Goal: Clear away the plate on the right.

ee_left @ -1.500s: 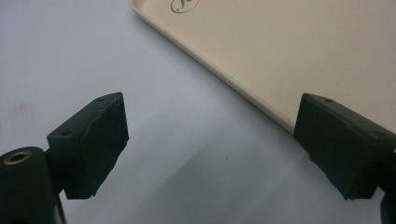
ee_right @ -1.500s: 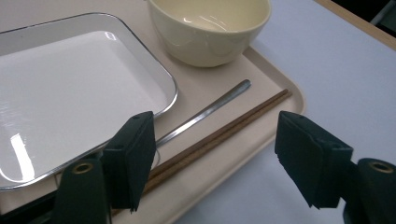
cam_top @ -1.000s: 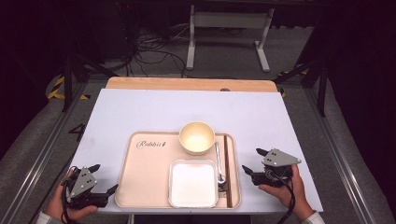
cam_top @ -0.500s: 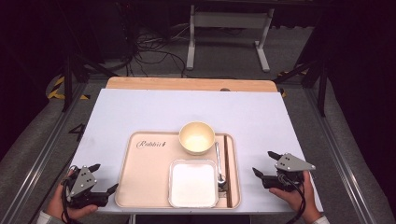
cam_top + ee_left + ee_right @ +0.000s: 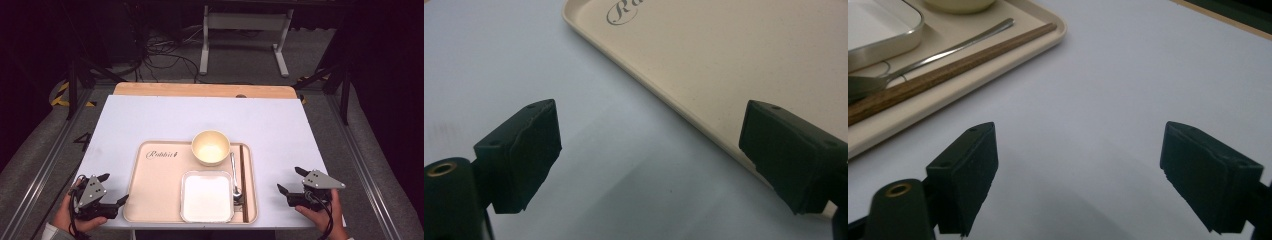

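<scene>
right gripper (image 5: 290,181): jaws just spread wide, nothing between, now farther from tray (image 5: 150,200) than a second ago | left gripper (image 5: 111,189): released, empty, beside tray | bowl (image 5: 210,147), dish (image 5: 207,196), spoon (image 5: 234,175), chopsticks (image 5: 243,172) on tray: setting looks finished

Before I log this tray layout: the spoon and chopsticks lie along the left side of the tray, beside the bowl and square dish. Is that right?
Not quite. The spoon and chopsticks lie along the right side of the tray, beside the bowl and square dish. The high view shows it.

Beige tray (image 5: 155,200) — white dish (image 5: 206,196), cream bowl (image 5: 211,147) — brown chopsticks (image 5: 243,175).
</scene>
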Tool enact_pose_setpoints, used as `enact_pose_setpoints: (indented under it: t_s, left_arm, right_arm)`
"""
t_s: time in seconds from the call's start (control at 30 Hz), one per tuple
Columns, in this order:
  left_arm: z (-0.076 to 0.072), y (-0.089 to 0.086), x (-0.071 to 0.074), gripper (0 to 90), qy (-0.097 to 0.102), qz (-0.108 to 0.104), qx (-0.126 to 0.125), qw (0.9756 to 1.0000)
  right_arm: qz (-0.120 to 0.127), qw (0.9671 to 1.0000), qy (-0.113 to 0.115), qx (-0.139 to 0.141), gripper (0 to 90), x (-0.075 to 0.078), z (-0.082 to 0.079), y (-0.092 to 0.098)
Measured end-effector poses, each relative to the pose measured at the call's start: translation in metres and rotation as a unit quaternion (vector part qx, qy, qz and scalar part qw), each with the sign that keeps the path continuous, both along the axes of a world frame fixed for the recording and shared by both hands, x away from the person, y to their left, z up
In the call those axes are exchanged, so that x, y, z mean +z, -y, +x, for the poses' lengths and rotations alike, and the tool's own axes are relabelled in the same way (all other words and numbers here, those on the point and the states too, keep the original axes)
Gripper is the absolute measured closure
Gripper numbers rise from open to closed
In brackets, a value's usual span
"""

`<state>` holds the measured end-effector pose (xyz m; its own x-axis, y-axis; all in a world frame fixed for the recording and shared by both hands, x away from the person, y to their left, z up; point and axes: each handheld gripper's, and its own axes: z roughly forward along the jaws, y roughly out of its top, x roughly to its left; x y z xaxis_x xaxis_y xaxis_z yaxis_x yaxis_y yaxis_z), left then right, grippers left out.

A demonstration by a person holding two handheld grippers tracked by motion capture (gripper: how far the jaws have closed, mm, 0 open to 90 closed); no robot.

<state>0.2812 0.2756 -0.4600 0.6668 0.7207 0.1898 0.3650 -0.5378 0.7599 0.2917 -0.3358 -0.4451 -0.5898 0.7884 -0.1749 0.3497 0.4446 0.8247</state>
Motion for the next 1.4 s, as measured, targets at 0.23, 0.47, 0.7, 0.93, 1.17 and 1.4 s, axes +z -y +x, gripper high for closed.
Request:
enact_pose_setpoints:
  t_s: [0.23, 0.47, 0.7, 0.93, 1.17, 1.4]
  left_arm:
    - [0.0023, 0.0026, 0.0010, 10.6, 0.004, 0.000, -0.003, 1.0000]
    - [0.0033, 0.0009, 0.0025, 10.5, 0.009, -0.006, -0.003, 0.9999]
    - [0.0063, 0.0029, 0.0014, 10.5, 0.005, -0.004, -0.003, 1.0000]
    - [0.0056, 0.0037, 0.0016, 10.5, 0.005, -0.003, -0.002, 1.0000]
    - [0.0062, 0.0027, 0.0014, 10.6, 0.004, -0.001, 0.002, 1.0000]
    - [0.0100, 0.0004, 0.0007, 10.6, 0.001, -0.011, 0.006, 0.9999]
  right_arm:
    - [0.006, 1.0000, 0.003, -0.005, 15.8, -0.0021, -0.0006, -0.0016]
    - [0.001, 0.9998, 0.014, -0.014, 15.7, -0.0017, -0.0058, -0.0020]
    - [0.010, 0.9995, 0.020, -0.023, 15.7, -0.0011, -0.0079, 0.0021]
    - [0.013, 0.9994, 0.022, -0.025, 15.4, -0.0012, -0.0080, 0.0024]
    - [0.012, 0.9996, 0.019, -0.020, 15.5, -0.0021, -0.0058, 0.0006]
    - [0.013, 0.9995, 0.014, -0.026, 15.5, -0.0035, -0.0032, 0.0014]
